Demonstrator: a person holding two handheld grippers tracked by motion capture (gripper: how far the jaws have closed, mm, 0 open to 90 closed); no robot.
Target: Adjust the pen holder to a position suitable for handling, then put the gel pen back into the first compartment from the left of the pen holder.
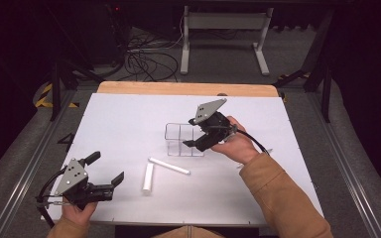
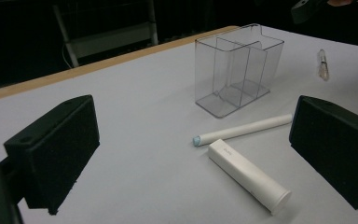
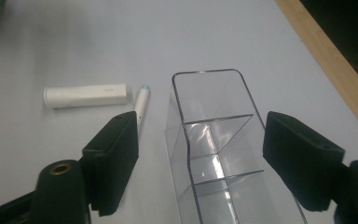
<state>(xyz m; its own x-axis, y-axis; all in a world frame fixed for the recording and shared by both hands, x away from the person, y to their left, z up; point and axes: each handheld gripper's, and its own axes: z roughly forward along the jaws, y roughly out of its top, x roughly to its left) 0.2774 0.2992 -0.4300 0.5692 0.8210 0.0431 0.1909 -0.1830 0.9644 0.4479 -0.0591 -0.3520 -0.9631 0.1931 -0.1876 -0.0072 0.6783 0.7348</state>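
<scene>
organizer (image 1: 183, 140): clear, light, rigid, slick | grab wall at rim | right gripper (image 3: 200, 158) jaws wide astride it, holding nothing

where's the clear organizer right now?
The clear organizer stands upright mid-table in the high view, under the open right gripper, beyond the white tube and white pen.

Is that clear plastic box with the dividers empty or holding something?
Empty: the clear organizer shows bare compartments; both white tubes lie outside it.
</scene>
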